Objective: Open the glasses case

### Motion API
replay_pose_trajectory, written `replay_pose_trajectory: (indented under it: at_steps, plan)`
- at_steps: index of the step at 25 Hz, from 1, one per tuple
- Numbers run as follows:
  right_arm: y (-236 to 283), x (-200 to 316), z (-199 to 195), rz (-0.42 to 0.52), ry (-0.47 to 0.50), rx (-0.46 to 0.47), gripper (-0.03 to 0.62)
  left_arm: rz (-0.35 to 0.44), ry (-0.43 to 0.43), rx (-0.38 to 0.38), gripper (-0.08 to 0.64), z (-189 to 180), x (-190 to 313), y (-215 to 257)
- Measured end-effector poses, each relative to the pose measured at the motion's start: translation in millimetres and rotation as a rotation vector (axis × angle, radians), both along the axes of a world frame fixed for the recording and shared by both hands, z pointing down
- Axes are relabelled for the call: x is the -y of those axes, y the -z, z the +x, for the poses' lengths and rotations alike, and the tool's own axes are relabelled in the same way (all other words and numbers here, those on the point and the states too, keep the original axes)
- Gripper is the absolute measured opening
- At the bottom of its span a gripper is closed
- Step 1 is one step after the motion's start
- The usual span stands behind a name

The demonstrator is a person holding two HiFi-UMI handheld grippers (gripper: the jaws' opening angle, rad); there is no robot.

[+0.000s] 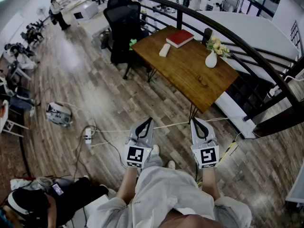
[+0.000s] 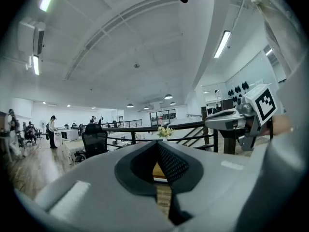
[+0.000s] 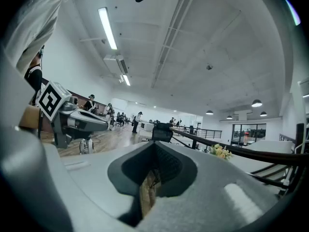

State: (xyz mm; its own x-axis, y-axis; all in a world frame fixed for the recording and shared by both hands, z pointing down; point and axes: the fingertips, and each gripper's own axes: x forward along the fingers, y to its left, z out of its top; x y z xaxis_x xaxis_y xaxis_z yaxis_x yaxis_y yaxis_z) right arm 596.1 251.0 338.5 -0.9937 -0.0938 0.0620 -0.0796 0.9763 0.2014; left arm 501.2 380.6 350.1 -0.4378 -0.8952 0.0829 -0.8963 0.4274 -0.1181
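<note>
On the brown wooden table ahead of me lies a pale oblong glasses case, closed, next to a red book. Both grippers are held level side by side over the floor, well short of the table. The left gripper is shut with nothing between its jaws. The right gripper is likewise shut and holds nothing. Each gripper view also shows the other gripper off to one side: the right gripper and the left gripper.
A white vase with flowers stands at the table's right edge. A black office chair sits at its far left. A dark curved railing runs behind. Cables and a power strip lie on the floor at left; a person sits at lower left.
</note>
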Motion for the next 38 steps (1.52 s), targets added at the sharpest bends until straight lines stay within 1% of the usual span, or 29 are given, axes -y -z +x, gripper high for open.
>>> replay_pose_trajectory:
  at_steps: [2, 5, 10, 14, 22, 26, 32, 35, 38]
  plan:
    - [2.7, 1.4, 4.0, 0.001, -0.003, 0.010, 0.002, -0.002, -0.007, 0.002, 0.020, 7.2, 4.0, 1.1]
    - [0.3, 3.4, 6.6, -0.034, -0.006, 0.020, 0.003, 0.004, -0.006, 0.004, 0.020, 10.4, 7.8, 2.7]
    - [-7.6, 9.2, -10.4, -0.044, -0.012, -0.002, 0.003, 0.011, 0.007, 0.003, 0.020, -7.2, 11.6, 1.0]
    - [-6.7, 11.6, -41.3, -0.032, -0.008, -0.006, 0.003, 0.023, 0.009, -0.001, 0.020, -36.3, 14.2, -0.1]
    - [-5.9, 14.8, -119.1, -0.003, 0.002, -0.014, 0.003, 0.042, 0.017, -0.016, 0.020, -110.9, 17.6, -2.3]
    - [-9.1, 19.1, -151.4, -0.002, -0.019, -0.028, 0.003, 0.045, 0.002, -0.012, 0.020, -145.5, 23.3, -2.6]
    - [-11.0, 16.5, -188.4, -0.004, -0.044, -0.035, 0.003, 0.058, -0.018, -0.012, 0.020, -186.2, 27.9, -0.8]
    - [-13.1, 14.4, -203.5, -0.002, -0.038, -0.046, 0.003, 0.072, -0.017, -0.014, 0.020, -201.5, 30.4, 1.6]
    - [-18.0, 17.1, -216.9, -0.006, -0.038, -0.056, 0.003, 0.066, -0.009, -0.027, 0.020, -214.0, 32.2, -4.2]
